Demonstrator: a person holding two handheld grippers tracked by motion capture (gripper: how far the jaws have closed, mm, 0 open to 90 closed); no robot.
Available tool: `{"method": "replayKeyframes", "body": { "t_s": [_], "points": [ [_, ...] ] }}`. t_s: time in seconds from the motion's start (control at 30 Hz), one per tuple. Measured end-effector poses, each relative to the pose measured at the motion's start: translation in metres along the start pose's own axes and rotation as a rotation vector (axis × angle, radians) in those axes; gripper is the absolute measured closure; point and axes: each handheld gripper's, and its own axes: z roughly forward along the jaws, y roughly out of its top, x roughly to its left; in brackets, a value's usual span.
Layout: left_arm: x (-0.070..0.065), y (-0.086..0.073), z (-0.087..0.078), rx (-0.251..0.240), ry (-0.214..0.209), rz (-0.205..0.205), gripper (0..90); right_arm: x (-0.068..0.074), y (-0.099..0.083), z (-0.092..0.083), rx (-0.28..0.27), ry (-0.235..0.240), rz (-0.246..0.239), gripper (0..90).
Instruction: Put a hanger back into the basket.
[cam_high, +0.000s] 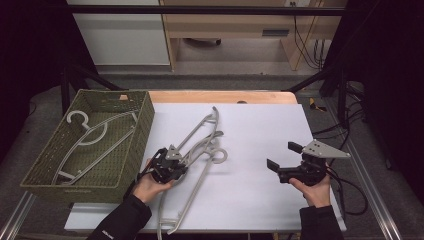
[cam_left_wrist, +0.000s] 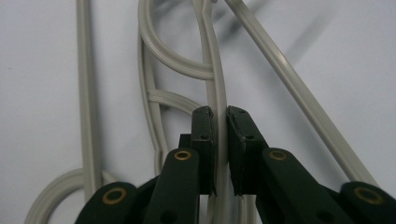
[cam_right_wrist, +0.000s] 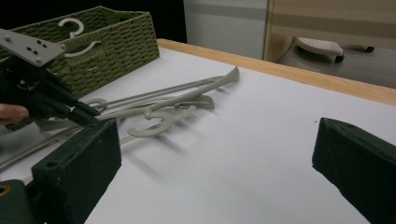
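On the white tabletop (cam_high: 250, 150), one grey hanger (cam_high: 87, 142) already lies in the green wicker basket (cam_high: 131, 150) at the left edge, the left gripper (cam_left_wrist: 219, 140) clamps a second hanger (cam_high: 200, 135) near the middle, another (cam_high: 192, 192) waits, and the right gripper (cam_high: 285, 157) hangs wide open.

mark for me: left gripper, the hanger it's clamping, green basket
left gripper (cam_left_wrist: 219, 119): left gripper view, midway between its fingertips.
hanger (cam_left_wrist: 215, 79): left gripper view, grey bar just above the jaws.
basket (cam_high: 141, 125): high view, woven right wall.
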Motion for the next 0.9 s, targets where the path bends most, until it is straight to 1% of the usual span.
{"method": "replayKeyframes", "body": {
  "t_s": [0.1, 0.13, 0.17, 0.23, 0.3, 0.4, 0.47, 0.5, 0.53, 0.6, 0.63, 0.73, 0.8, 0.9],
  "points": [
    [0.001, 0.001, 0.002, 0.012, -0.009, -0.012, 81.3, 0.0, 0.0, 0.0, 0.0, 0.001, 0.0, 1.5],
    [0.001, 0.001, 0.002, 0.023, -0.01, -0.007, 81.2, 0.0, 0.0, 0.0, 0.0, 0.001, 0.0, 1.5],
    [0.0, 0.002, 0.003, 0.027, -0.009, -0.012, 81.1, 0.0, 0.0, 0.0, 0.0, 0.001, 0.0, 1.5],
    [-0.001, 0.003, 0.004, 0.038, -0.001, -0.004, 80.7, 0.0, 0.0, 0.0, 0.0, 0.002, -0.001, 1.5],
    [-0.002, 0.004, 0.004, 0.031, 0.006, -0.008, 79.9, 0.0, 0.0, 0.0, 0.0, 0.002, -0.001, 1.5],
    [-0.004, 0.009, 0.004, 0.023, 0.006, -0.004, 73.1, 0.0, 0.0, 0.0, 0.0, 0.001, -0.001, 1.5],
    [-0.005, 0.013, 0.006, 0.014, 0.015, -0.005, 69.6, 0.0, 0.0, 0.0, 0.0, 0.002, -0.001, 1.5],
    [-0.005, 0.016, 0.007, 0.023, 0.015, -0.006, 67.5, 0.0, 0.0, 0.0, 0.0, 0.002, -0.001, 1.5],
    [-0.005, 0.017, 0.009, 0.024, 0.021, -0.008, 67.0, 0.0, 0.0, 0.0, -0.001, 0.002, -0.002, 1.5],
    [-0.004, 0.02, 0.012, 0.043, 0.035, -0.005, 64.8, 0.0, 0.0, 0.0, -0.002, 0.003, -0.001, 1.5],
    [-0.003, 0.021, 0.014, 0.041, 0.039, -0.015, 65.0, 0.0, 0.0, 0.0, -0.001, 0.003, 0.002, 1.5],
    [0.002, 0.021, 0.018, 0.061, 0.041, -0.042, 66.8, 0.0, 0.0, 0.0, -0.001, 0.003, 0.0, 1.5],
    [0.003, 0.02, 0.021, 0.088, 0.051, -0.045, 67.2, 0.0, 0.0, 0.0, -0.001, 0.005, -0.001, 1.5],
    [0.003, 0.019, 0.023, 0.095, 0.043, -0.054, 69.0, 0.0, 0.0, 0.0, -0.002, 0.004, -0.001, 1.5]
  ]
}}
